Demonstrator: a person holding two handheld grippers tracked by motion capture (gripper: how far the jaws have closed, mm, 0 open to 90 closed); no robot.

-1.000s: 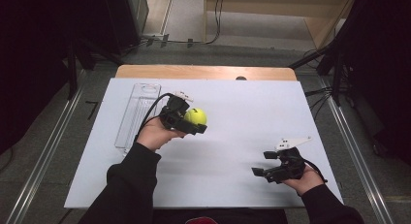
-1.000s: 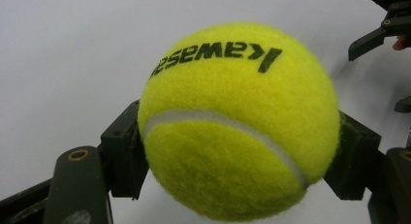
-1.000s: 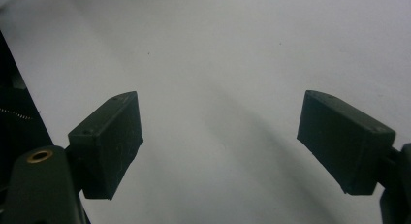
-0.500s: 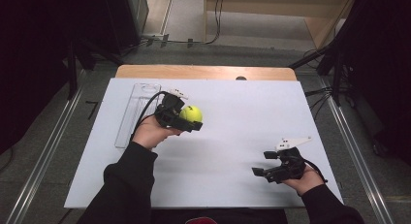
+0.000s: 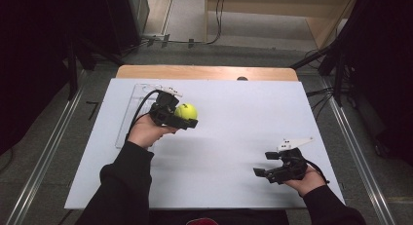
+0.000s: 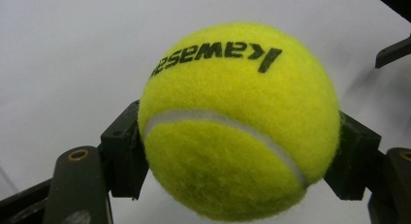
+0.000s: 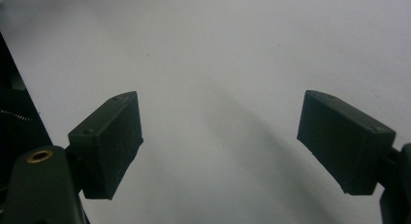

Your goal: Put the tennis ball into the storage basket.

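The tennis ball (image 6: 237,122) sits clamped between the two black jaws of the left gripper (image 5: 181,117), one pad pressing each flank at about the ball's widest line, its printed lettering turned toward the camera in the left gripper view. In the high view the ball (image 5: 186,111) is at the left half of the white table (image 5: 234,137), just right of a clear plastic tray (image 5: 127,119) that lies along the table's left side; whether it is lifted or rests on the surface cannot be told.

The step in hand looks like carrying the ball toward that tray. To do it well, the person should keep the squeeze steady: felt gives some grip, yet a round ball can roll out of flat pads if the jaws slacken or the wrist tips sharply. The move should be level and unhurried, with the ball brought squarely over the tray before release.

The right gripper (image 5: 273,170) rests near the table's right front, its jaws spread wide on nothing, well apart from the ball.
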